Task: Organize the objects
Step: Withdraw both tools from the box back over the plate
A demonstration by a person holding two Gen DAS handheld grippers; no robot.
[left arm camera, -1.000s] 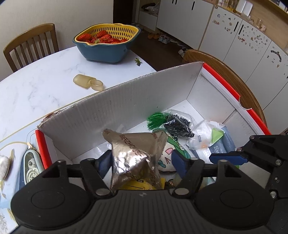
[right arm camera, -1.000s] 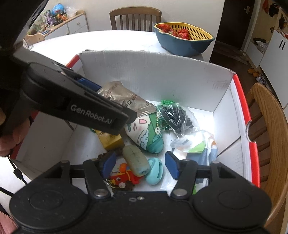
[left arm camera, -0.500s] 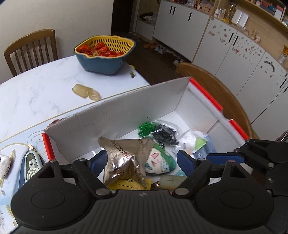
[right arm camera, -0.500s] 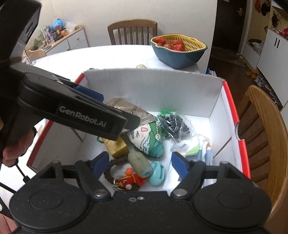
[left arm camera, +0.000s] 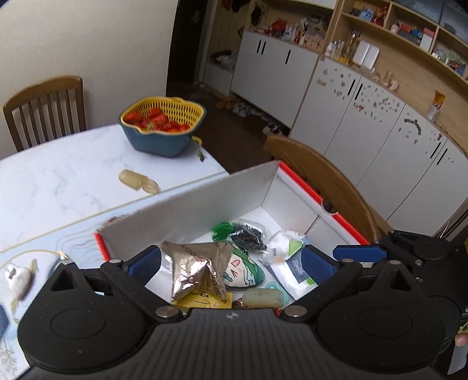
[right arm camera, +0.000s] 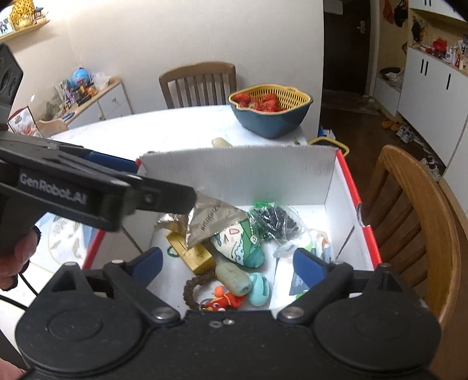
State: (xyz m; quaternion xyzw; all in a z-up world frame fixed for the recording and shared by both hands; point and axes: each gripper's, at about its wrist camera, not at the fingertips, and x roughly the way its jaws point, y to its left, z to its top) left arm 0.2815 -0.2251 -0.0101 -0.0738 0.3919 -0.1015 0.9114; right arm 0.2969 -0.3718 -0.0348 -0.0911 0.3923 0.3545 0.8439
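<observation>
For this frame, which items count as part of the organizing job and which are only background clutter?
Job: white box; foil packet beside the left tool; green pouch; bead bag; right tool, open.

Lying about: strawberry basket; chair; table.

We find ourselves in a home dining room: a white marble-patterned table flanked by slatted wooden chairs, bearing a yellow-and-blue colander bowl of strawberries. We also note white floor-to-ceiling cabinets dotted with small stickers, open wooden shelves crowded with household trinkets, and shoes by a dark doorway.
</observation>
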